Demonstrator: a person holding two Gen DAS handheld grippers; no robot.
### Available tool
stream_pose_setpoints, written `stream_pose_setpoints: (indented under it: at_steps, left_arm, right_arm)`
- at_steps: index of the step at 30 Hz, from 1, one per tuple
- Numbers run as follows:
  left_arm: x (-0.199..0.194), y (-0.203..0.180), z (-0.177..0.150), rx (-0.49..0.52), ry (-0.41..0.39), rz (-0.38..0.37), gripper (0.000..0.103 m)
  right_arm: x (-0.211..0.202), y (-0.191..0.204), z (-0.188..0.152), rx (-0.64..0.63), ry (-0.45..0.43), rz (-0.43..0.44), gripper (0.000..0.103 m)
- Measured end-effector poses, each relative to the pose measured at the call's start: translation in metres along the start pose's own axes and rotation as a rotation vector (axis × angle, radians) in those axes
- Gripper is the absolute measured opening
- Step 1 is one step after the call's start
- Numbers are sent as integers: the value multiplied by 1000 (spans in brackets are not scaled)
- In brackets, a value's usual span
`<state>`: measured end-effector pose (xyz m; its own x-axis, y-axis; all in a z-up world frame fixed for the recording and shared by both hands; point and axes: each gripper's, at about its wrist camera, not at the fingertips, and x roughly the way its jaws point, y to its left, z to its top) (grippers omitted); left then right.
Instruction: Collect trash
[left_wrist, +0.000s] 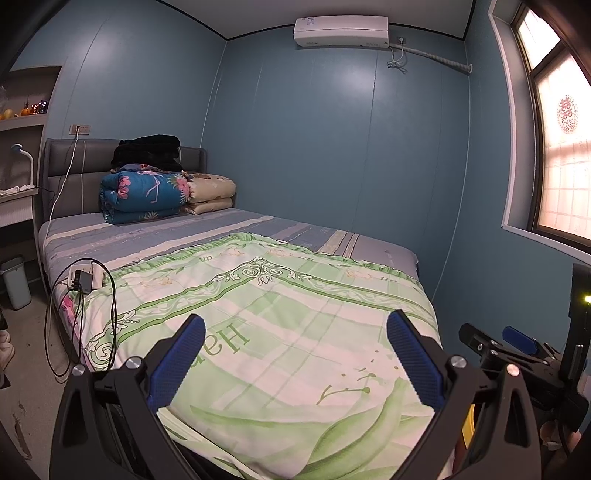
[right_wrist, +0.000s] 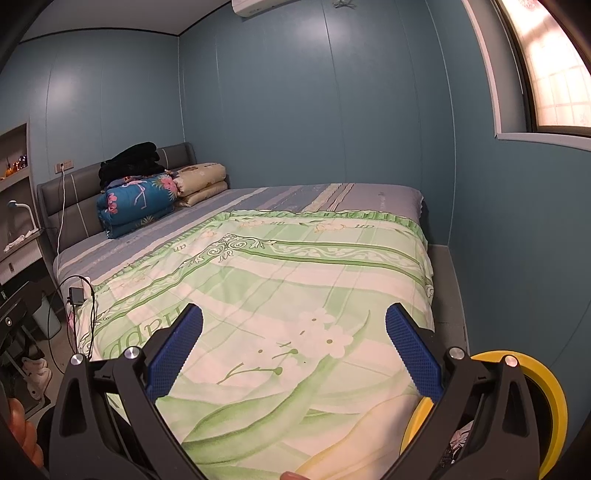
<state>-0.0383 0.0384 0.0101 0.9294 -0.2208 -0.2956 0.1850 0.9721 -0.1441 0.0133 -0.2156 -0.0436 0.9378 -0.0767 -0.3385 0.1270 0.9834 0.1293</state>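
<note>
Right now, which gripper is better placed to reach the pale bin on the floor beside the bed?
Left, probably. The pale bin stands left of the bed, and the left gripper is on that side of the right gripper. Both are open and hold nothing.

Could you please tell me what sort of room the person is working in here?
A bedroom, most likely in a home: a bed with a grey headboard, folded quilts stacked at its head, and a wall air conditioner above.
</note>
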Motion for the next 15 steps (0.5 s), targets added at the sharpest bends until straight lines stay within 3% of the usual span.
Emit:
stream_pose_setpoints:
  at_steps: [15]
  left_arm:
    - [3, 0, -1, 2, 6, -4, 95]
  right_arm:
    - [3, -2, -3, 5, 10, 0, 95]
